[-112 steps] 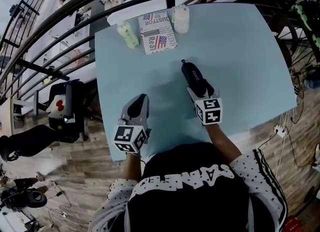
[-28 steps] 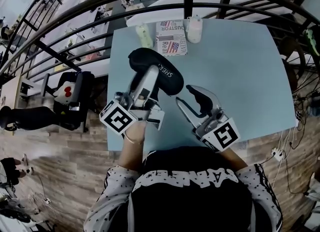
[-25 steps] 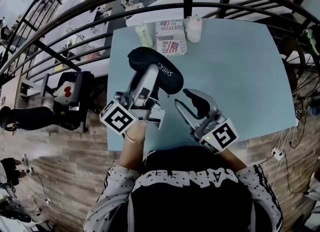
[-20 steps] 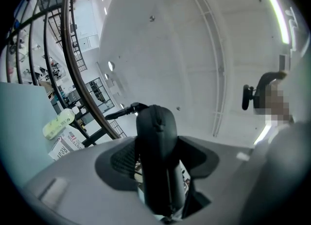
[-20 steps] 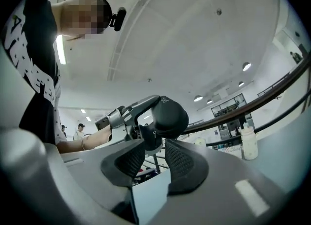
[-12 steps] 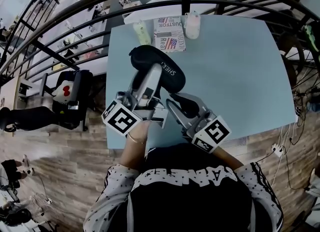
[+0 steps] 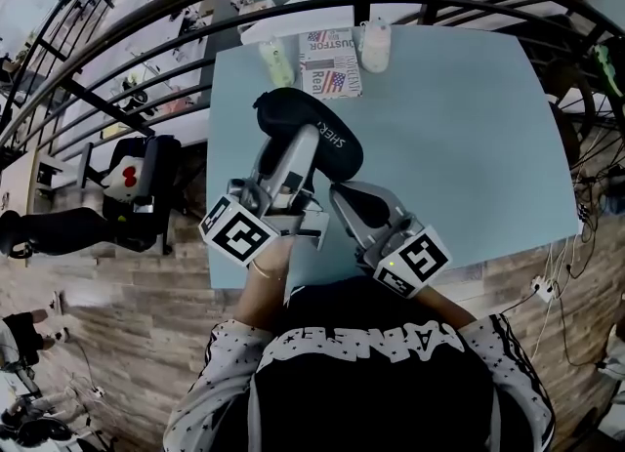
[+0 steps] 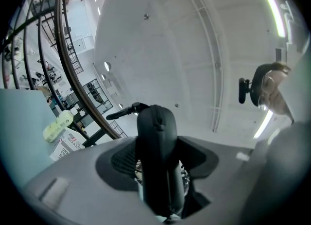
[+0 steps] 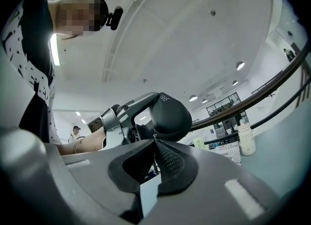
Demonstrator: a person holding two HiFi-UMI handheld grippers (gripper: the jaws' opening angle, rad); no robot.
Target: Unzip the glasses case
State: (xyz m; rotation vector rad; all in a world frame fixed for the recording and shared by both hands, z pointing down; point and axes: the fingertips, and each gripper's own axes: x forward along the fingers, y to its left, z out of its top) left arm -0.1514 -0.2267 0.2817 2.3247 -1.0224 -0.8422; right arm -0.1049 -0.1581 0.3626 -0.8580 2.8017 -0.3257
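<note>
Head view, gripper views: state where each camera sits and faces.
Head view: on the person's head, facing steeply down at the table; left claw, right claw, forearm, torso show.
Left gripper view: on the left claw, tilted towards the ceiling; jaws clamp the glasses case.
Right gripper view: on the right claw, facing the case; jaws just closed, grip unclear.
All share the case.

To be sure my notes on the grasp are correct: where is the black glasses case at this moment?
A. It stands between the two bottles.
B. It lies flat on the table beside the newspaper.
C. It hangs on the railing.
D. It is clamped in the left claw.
D: the left gripper view shows the left claw closed on both sides of the glasses case, which rises between its pads.
</note>
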